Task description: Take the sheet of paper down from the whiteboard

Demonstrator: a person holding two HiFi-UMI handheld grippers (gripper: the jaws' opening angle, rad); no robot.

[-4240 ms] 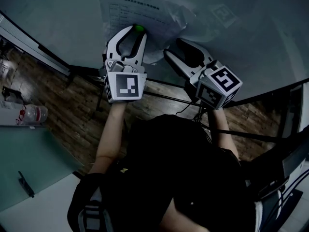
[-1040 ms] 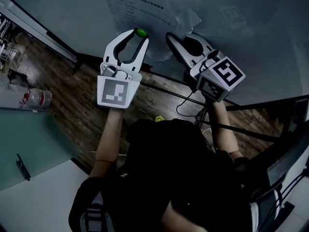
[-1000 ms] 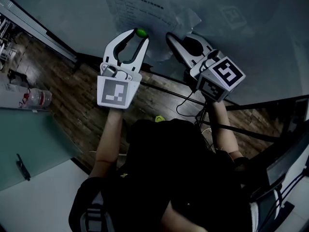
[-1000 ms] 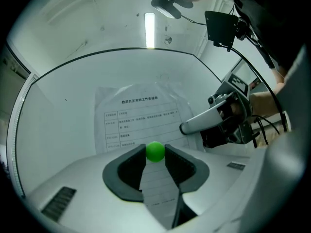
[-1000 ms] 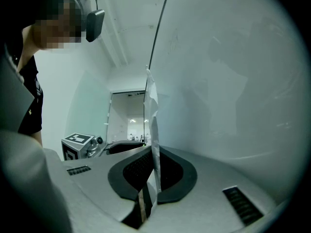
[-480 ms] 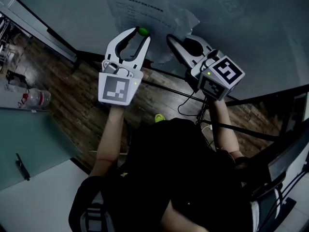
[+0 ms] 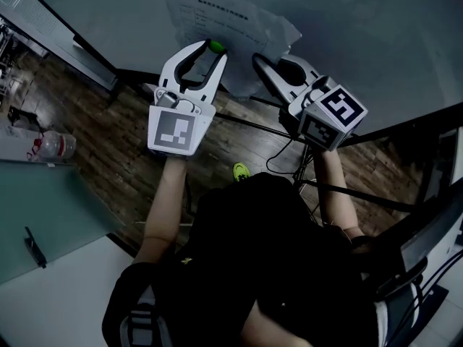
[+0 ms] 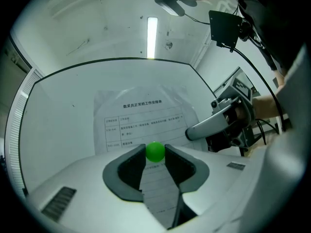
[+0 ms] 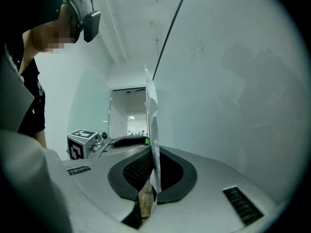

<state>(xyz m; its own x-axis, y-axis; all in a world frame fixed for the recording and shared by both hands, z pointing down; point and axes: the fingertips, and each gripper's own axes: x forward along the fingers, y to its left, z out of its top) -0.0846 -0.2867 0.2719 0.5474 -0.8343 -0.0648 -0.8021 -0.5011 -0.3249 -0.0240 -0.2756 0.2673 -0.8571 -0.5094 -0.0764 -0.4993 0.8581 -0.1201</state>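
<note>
Left gripper (image 7: pixel 207 49): jaws about half closed, pads clamped on both sides of a small round green magnet (image 8: pixel 155 151). Right gripper (image 9: pixel 153 154) sits just to its right. Its jaws are nearly together and pinch the lower edge of the crumpled white printed sheet of paper (image 8: pixel 146 118). In the right gripper view the pinched edge stands up between the jaws, apart from the board on its right. The rest of the sheet spreads out ahead of both grippers, with the magnet over its lower middle. Can't tell if the magnet touches the sheet. Behind the sheet, just past both grippers' tips, is the large white whiteboard (image 7: pixel 362 35) with its dark frame.
</note>
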